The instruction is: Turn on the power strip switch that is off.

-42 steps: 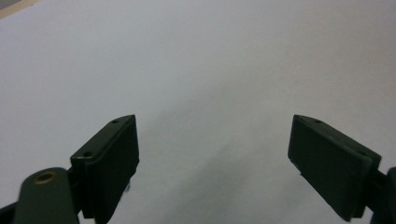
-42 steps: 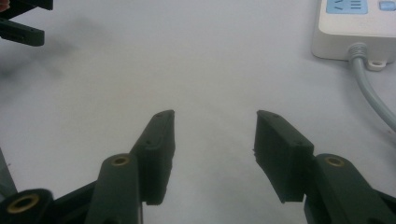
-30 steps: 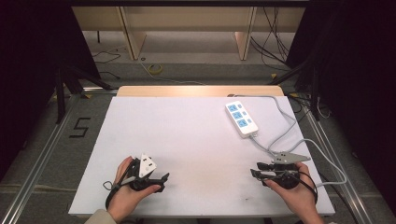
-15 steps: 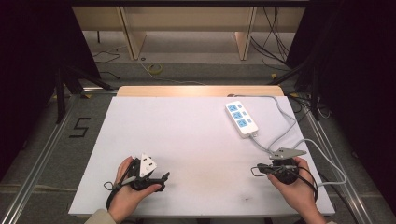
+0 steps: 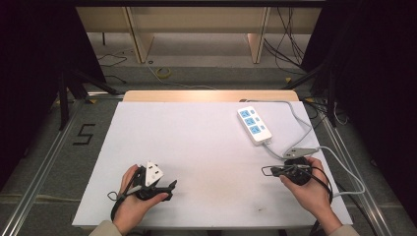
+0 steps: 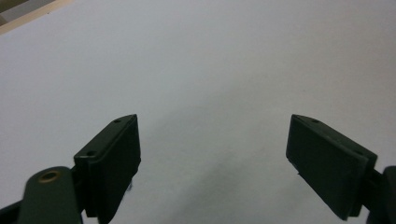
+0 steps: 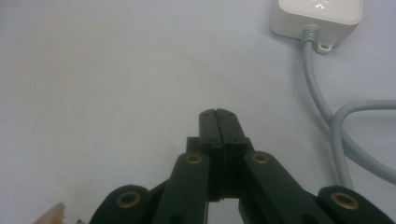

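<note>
Beside the table (image 5: 147, 123), floor tape (image 5: 84, 134) reads "5"; left hand-held gripper (image 6: 212, 154) gapes, right hand-held gripper (image 7: 218, 114) pressed together.

Power strip (image 5: 254, 126) on table (image 5: 196, 142), far right part, lying at a slant. Cable (image 5: 300, 123) leaving strip at far end, looping right, then back toward near right corner. Left gripper (image 5: 169, 187) near front-left edge, jaws pointing right, over bare tabletop. Right gripper (image 5: 268, 170) at front right, just before strip's near end, beside cable; jaws pointing left, possibly resting on table.
</note>
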Motion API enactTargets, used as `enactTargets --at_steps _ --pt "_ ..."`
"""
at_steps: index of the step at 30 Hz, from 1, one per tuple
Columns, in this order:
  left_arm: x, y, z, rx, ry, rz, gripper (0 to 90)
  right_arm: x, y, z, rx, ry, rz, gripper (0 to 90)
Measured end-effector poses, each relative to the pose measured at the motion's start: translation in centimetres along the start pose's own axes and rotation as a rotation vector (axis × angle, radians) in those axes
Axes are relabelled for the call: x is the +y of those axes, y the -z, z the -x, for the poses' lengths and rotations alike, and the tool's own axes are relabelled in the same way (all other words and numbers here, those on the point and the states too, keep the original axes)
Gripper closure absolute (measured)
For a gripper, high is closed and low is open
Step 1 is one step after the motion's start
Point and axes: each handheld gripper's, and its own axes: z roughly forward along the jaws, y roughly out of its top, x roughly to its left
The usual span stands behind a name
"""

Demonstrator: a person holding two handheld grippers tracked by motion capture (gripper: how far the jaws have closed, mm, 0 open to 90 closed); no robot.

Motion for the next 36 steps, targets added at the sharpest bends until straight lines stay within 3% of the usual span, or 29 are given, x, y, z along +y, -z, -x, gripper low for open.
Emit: enactTargets --at_steps 16,36 --pt "0.1 0.0 -0.1 0.002 -0.001 -0.004 17.7 2.4 -0.2 1.4 -0.023 -0.013 -0.072 90.0" --pt "0.1 0.0 -0.1 0.0 0.001 -0.004 17.7 4.9 -0.3 2.8 -0.051 -0.024 -0.106 90.0"
